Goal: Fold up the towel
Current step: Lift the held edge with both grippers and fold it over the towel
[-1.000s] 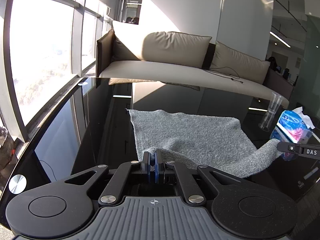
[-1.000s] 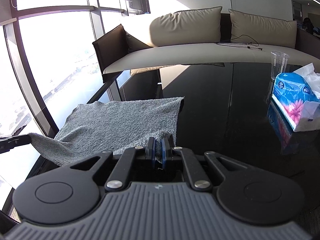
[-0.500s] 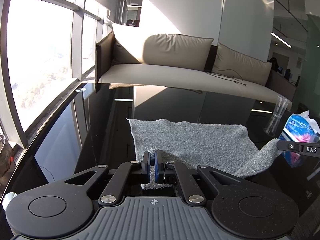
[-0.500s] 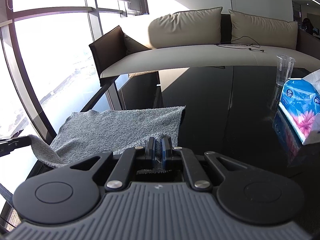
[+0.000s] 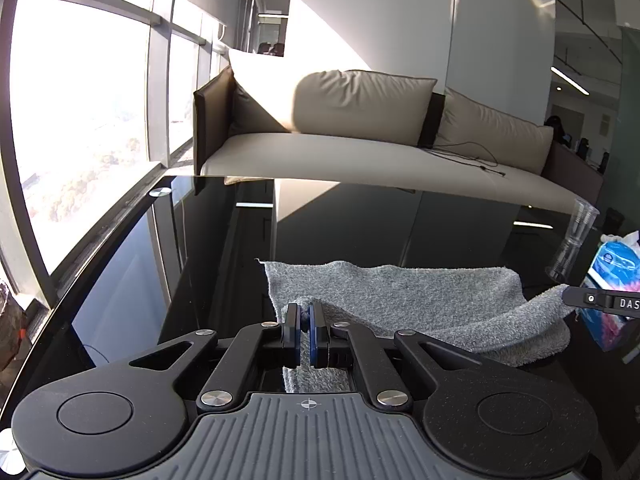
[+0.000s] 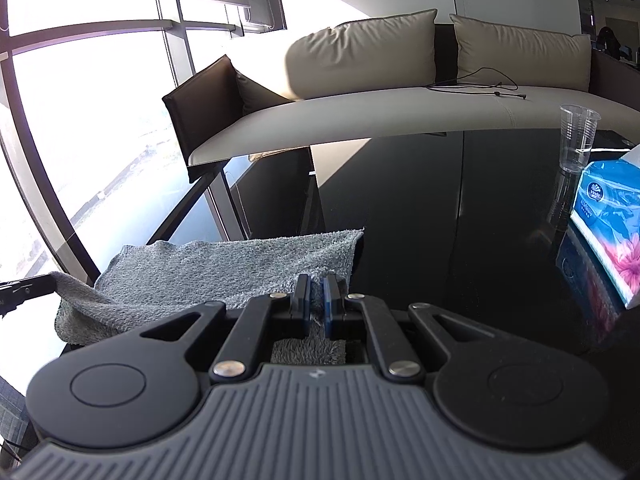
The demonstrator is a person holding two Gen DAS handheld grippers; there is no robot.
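Note:
A grey terry towel lies on the glossy black table, its near edge lifted and curled forward over the rest. My left gripper is shut on the towel's near left corner. My right gripper is shut on the near right corner of the towel. The right gripper's tip shows at the right of the left wrist view, and the left gripper's tip shows at the left of the right wrist view. The towel sags between the two grippers.
A blue tissue pack and a clear plastic cup stand on the table to the right. A beige sofa runs behind the table's far edge. Windows line the left side.
Both grippers have carried the towel's near corners forward over the towel, so less of the flat towel shows. The tissue pack and cup have shifted towards the right edge of both views.

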